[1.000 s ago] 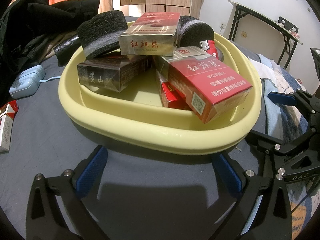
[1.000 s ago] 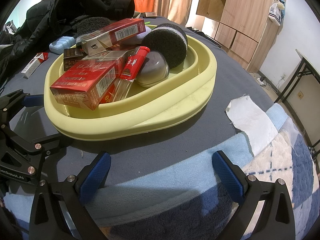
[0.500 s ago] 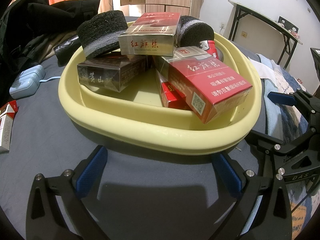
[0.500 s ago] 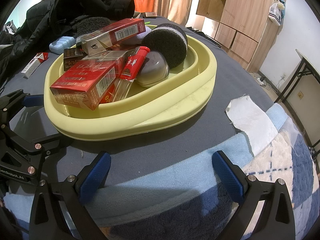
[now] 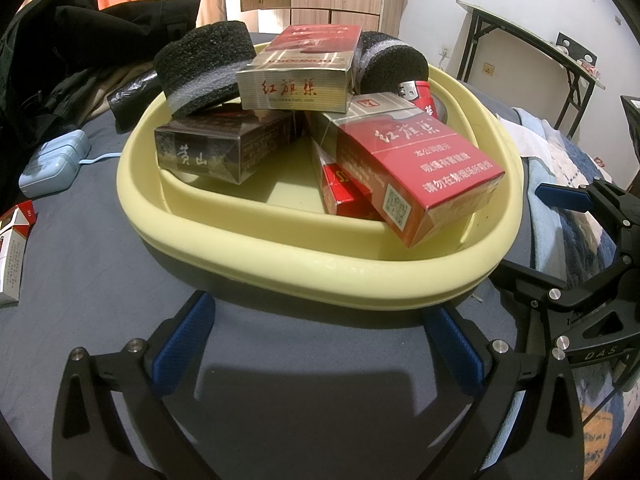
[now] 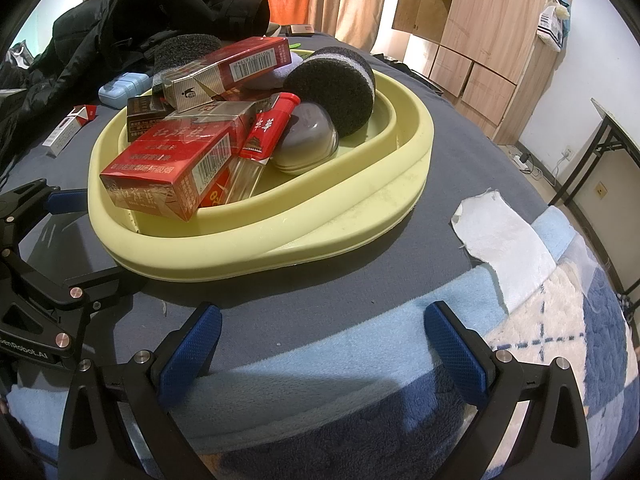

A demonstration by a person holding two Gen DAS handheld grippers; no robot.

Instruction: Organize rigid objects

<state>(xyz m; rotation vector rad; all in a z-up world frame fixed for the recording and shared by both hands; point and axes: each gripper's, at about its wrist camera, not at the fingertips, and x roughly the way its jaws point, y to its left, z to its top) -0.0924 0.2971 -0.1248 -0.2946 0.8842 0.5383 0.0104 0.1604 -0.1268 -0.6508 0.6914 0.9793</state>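
A pale yellow basin (image 5: pixel 280 256) sits on a grey blanket, also in the right wrist view (image 6: pixel 360 208). It holds several cigarette boxes: a red one (image 5: pixel 416 168) leaning on the rim, a dark brown one (image 5: pixel 216 152), a silver-red one (image 5: pixel 300 76) on top. Two black sponges (image 5: pixel 204 68) and a red lighter (image 6: pixel 268 136) lie in it too. My left gripper (image 5: pixel 320 340) is open and empty just before the basin. My right gripper (image 6: pixel 320 340) is open and empty at the basin's other side.
A cigarette pack (image 5: pixel 12 248) lies on the blanket at far left. A light blue case (image 5: pixel 52 164) sits behind it. Black clothing (image 5: pixel 60 48) is piled at the back left. A white cloth (image 6: pixel 504 236) lies right of the basin. A wooden wardrobe (image 6: pixel 480 32) stands behind.
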